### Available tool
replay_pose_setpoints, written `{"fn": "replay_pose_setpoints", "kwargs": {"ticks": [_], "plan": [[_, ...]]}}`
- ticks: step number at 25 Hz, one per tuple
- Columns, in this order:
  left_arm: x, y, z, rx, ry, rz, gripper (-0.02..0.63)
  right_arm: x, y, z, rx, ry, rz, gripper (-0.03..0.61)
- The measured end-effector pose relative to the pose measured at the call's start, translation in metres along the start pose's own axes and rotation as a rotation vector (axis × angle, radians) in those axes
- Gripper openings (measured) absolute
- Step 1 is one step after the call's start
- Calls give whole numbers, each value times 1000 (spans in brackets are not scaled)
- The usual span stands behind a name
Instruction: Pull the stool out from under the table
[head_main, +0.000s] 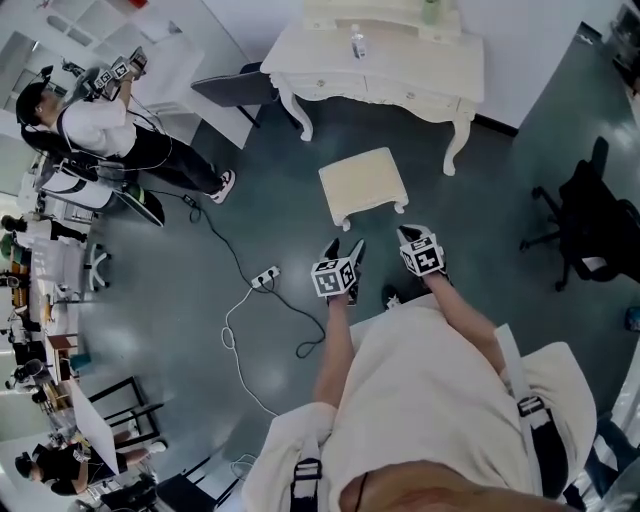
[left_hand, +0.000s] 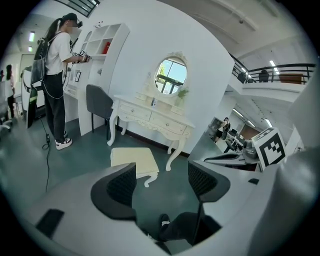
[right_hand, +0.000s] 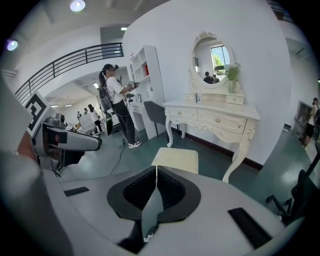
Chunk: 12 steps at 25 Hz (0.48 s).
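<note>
Standing apart, ahead of both, stool (head_main: 362, 183); left gripper (left_hand: 162, 182) jaws wide, right gripper (right_hand: 156, 187) jaws together.

Open-plan lab hall with mezzanine railing (right_hand: 70, 55), office chair (head_main: 590, 215), floor cables (head_main: 232, 330), white dressing table (head_main: 420, 65)

Grey floor (head_main: 500, 200), stool (head_main: 363, 184), dressing table (head_main: 420, 65), pwr strip (head_main: 265, 277)

Stool (head_main: 363, 185) before table (head_main: 420, 65), apart from it, chair (head_main: 235, 88) left of table
</note>
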<state>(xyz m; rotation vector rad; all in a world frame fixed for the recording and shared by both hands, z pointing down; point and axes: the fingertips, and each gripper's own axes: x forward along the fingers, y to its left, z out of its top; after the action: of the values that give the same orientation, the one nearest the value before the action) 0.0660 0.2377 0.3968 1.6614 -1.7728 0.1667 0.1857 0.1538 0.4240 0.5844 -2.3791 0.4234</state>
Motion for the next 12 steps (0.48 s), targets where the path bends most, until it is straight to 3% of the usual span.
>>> {"fn": "replay_pose_setpoints", "kwargs": {"ticks": [5,12], "plan": [[-2,6,-4,19,-8,15,311,-3,1,-10,16,-6,9,44],[2,4,1,-19,-23,-1,118,-8,-14,-7,35,-28,-18,45]]}}
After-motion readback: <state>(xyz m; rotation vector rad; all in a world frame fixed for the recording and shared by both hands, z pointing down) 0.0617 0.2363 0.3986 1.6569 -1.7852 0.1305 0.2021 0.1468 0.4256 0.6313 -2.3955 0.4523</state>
